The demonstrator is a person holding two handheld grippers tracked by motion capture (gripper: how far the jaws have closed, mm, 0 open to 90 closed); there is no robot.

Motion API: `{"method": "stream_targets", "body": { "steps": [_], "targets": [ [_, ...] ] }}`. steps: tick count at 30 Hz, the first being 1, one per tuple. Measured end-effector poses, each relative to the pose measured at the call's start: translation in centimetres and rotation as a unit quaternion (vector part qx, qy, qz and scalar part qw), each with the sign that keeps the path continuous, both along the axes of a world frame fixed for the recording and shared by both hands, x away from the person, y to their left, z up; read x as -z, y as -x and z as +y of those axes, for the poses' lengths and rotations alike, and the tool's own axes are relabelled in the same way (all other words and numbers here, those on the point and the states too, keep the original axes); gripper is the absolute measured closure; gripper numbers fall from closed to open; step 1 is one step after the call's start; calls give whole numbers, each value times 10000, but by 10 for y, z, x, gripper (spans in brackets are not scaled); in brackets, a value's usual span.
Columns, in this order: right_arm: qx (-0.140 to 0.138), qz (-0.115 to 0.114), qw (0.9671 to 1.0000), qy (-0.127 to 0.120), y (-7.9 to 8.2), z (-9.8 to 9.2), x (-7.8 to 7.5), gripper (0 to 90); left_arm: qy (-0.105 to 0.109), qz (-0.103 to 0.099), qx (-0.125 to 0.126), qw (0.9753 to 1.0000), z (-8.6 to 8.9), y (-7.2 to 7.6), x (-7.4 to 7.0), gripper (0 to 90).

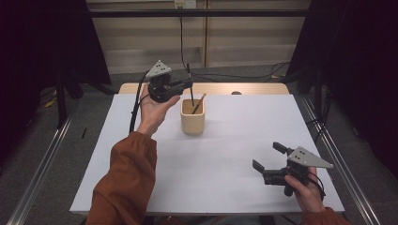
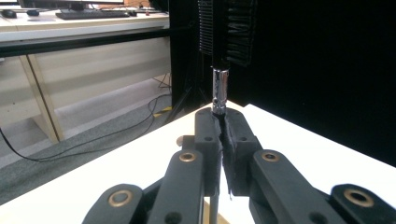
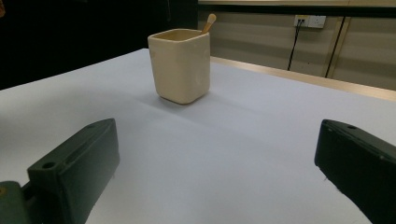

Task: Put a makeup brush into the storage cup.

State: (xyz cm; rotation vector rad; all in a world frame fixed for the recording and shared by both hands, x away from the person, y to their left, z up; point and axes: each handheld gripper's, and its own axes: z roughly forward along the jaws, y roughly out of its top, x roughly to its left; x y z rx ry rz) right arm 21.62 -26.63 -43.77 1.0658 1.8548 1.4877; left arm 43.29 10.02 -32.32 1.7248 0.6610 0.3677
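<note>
Up near the top centre of the high view, my left gripper (image 1: 187,83) has its jaws pinched tight on a thin black brush (image 1: 191,91), which stands upright with its lower end dipping into the cream cup (image 1: 193,121). In the left gripper view the brush (image 2: 219,93) rises from between my closed jaws, a shiny metal ferrule just above them and dark bristles at the top of the frame. A wooden stick (image 1: 199,103) leans in the cup too, its tip poking over the rim. The cup sits on the white table (image 1: 225,154), above the middle of the frame. At lower right, my right gripper (image 1: 268,159) hovers low over the table with jaws spread wide, holding nothing, well apart from the cup.
</note>
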Motion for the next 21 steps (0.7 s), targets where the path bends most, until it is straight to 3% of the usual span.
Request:
{"method": "stream_targets", "body": {
  "steps": [21],
  "targets": [
    [0, -8, 10000, 10, 0, 0, 0, 0, -75, 191, 1, 9998, -2, -5, 26, 860]
  ]
}}
